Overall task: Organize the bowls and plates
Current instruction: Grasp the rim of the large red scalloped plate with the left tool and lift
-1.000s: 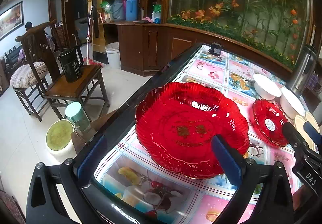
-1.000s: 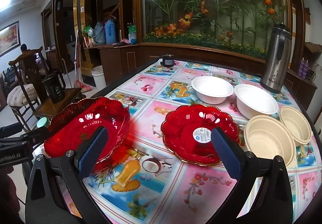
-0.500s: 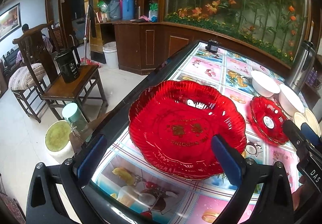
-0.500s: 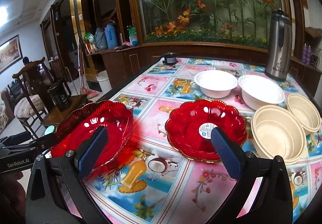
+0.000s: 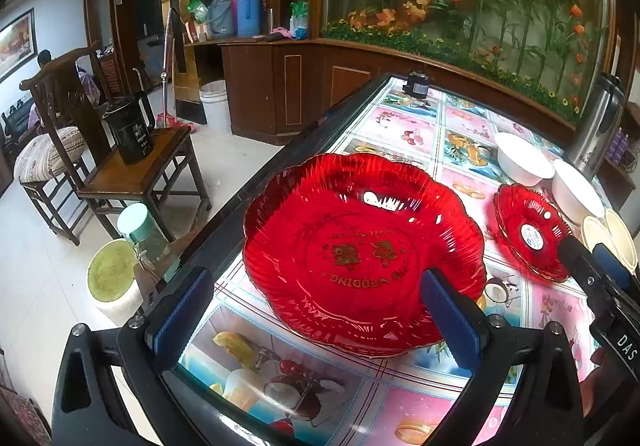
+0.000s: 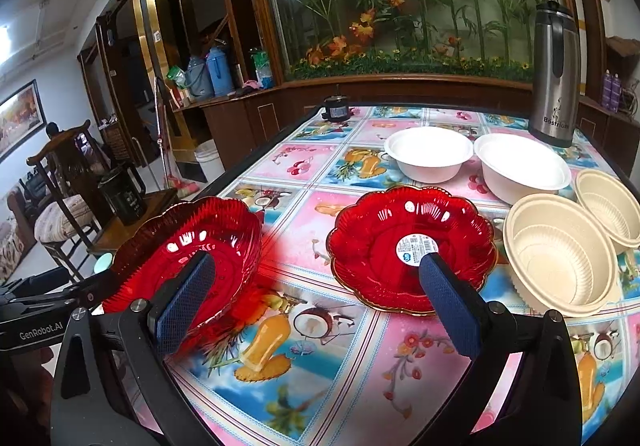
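Note:
A large red plate (image 5: 360,246) with gold lettering lies near the table's left edge, just ahead of my open left gripper (image 5: 316,310); it also shows in the right wrist view (image 6: 188,242). A smaller red plate (image 6: 412,246) with a white sticker lies mid-table, just ahead of my open, empty right gripper (image 6: 316,294). Two white bowls (image 6: 428,153) (image 6: 520,165) stand behind it. Two cream bowls (image 6: 560,254) (image 6: 608,205) stand to its right. The right gripper's tip shows at the right of the left wrist view (image 5: 592,266).
A steel thermos (image 6: 554,73) stands at the table's far right. A small black object (image 6: 336,109) sits at the far edge. Left of the table (image 6: 320,362) are a wooden chair with a black jug (image 5: 130,129) and a green stool (image 5: 114,274).
Both grippers have shifted slightly. The large red plate now looks larger and nearer in the left wrist view. Both grippers stay open.

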`<action>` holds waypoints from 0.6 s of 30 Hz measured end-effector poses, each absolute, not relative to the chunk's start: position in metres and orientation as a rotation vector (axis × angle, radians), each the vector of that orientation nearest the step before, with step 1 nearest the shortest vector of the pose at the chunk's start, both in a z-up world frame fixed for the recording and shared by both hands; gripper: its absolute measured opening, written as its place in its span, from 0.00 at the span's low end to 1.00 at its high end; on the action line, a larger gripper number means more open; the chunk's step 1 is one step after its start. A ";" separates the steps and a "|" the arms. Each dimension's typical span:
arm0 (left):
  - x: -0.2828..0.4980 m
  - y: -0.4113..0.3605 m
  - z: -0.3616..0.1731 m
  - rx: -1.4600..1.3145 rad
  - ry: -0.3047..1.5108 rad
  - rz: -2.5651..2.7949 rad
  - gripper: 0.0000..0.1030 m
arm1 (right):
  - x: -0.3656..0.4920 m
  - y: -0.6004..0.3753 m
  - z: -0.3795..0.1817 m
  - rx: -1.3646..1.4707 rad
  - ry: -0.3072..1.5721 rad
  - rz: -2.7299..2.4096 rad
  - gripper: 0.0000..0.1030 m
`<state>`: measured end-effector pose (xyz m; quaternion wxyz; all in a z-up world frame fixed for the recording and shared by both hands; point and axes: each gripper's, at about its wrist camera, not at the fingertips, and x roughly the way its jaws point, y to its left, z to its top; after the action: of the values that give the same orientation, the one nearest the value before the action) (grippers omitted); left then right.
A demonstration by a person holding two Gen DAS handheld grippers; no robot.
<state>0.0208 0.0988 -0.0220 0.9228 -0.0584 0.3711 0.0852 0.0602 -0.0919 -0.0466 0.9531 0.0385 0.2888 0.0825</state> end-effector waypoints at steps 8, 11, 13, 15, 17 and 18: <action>0.024 0.098 -0.025 -0.119 0.771 0.171 0.99 | 0.061 -0.093 -0.050 0.088 0.595 0.169 1.00; 0.024 0.098 -0.026 -0.120 0.775 0.170 0.99 | 0.062 -0.093 -0.052 0.088 0.601 0.170 1.00; 0.026 0.098 -0.027 -0.120 0.776 0.172 0.99 | 0.062 -0.092 -0.052 0.087 0.600 0.175 1.00; 0.027 0.099 -0.028 -0.123 0.777 0.175 0.99 | 0.064 -0.090 -0.051 0.081 0.599 0.177 1.00; 0.028 0.101 -0.029 -0.126 0.780 0.174 0.99 | 0.064 -0.088 -0.050 0.075 0.592 0.179 1.00; 0.028 0.101 -0.029 -0.126 0.781 0.174 1.00 | 0.065 -0.087 -0.050 0.075 0.590 0.180 1.00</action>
<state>0.0284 0.1014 -0.0286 0.9191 -0.0615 0.3798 0.0848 0.0650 -0.0870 -0.0497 0.9521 0.0370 0.2903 0.0885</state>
